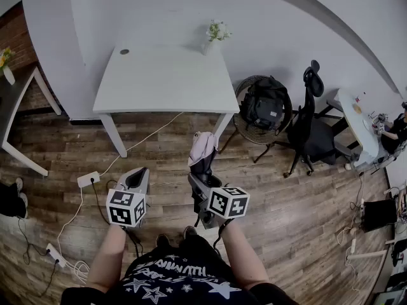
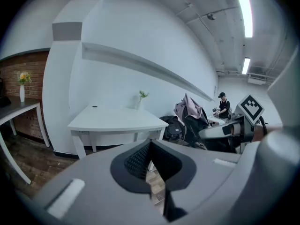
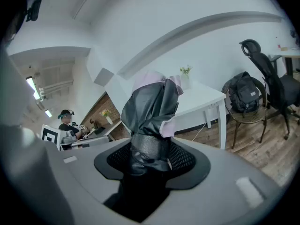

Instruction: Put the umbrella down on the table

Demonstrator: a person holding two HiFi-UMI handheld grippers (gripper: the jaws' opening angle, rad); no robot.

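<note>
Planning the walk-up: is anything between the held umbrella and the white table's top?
Nothing visible blocks it. The right gripper holds the folded umbrella; only wood floor and a white cable lie before the white table. Its flower vase sits at the far right corner.

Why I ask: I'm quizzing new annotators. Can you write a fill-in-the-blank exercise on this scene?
1. The right gripper is shut on a folded ____.
2. The left gripper holds ____.
3. On the round chair beside the white table sits a black ____.

Missing words: umbrella; nothing; backpack.
</note>
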